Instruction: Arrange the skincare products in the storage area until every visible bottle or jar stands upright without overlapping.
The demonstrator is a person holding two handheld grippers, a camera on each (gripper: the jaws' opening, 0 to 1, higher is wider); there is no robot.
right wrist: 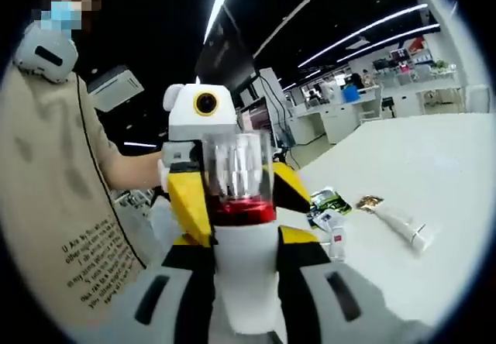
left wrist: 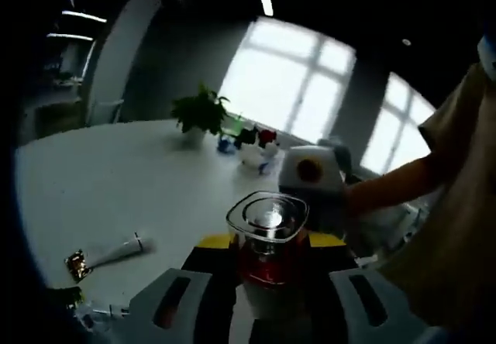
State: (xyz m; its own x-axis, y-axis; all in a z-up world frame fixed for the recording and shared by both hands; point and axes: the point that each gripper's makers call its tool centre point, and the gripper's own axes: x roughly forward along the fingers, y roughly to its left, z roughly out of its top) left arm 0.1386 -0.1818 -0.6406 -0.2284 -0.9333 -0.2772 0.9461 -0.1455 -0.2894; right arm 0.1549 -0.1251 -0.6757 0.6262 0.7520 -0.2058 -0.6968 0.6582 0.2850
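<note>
Both grippers hold one bottle (left wrist: 266,243) between them, lifted above the white tabletop (left wrist: 101,181): it has a white body, a red band and a clear square cap. In the left gripper view the left gripper (left wrist: 267,301) has its jaws closed against the bottle's lower white part, and the right gripper (left wrist: 318,185) reaches in from the right, close behind the cap. In the right gripper view the right gripper (right wrist: 246,297) likewise clamps the white body, with the left gripper (right wrist: 201,154) facing it from beyond the cap. The main risk, as I judge it, comes from this double hold: if the two hands pull or twist in different directions, the smooth bottle could slip from one pair of jaws, or the cap could be levered loose. If one gripper lets go before the other has a firm, level grip, the bottle may tip and fall onto the tabletop. Setting it down tilted would also leave it lying flat, which fails the task. A white tube (left wrist: 116,251) with a gold end lies on its side on the tabletop, near some small packets (right wrist: 329,204); placing the bottle too close to them could make things overlap or knock the tube away. A potted plant (left wrist: 200,115) stands farther back, well apart.
</note>
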